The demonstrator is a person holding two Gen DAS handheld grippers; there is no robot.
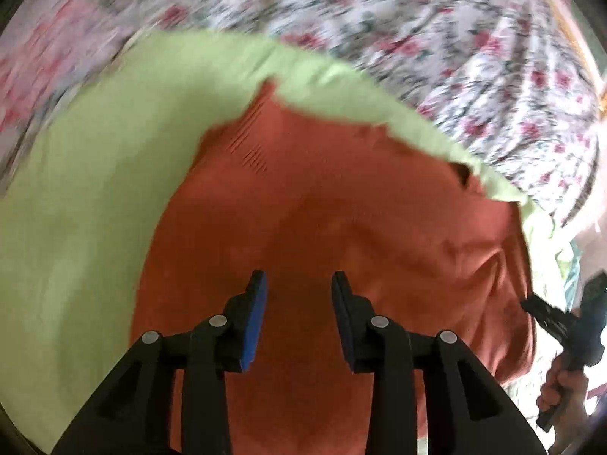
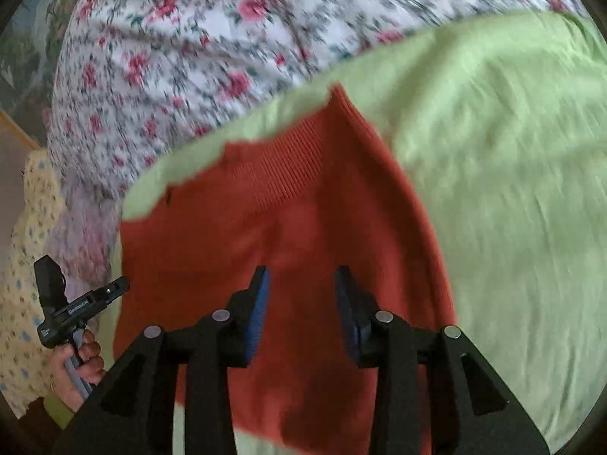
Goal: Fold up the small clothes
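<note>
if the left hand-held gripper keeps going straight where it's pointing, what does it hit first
Most likely the rust-orange knit garment: the open left hand-held gripper points straight onto it, nothing visible between. Depth is unclear.

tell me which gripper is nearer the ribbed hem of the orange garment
Right, though it's close. The right gripper hangs open just below the ribbed hem; the left gripper, also open, sits farther back over the plain fabric.

White print on left claw (image 2: 114, 288), illegible.
</note>
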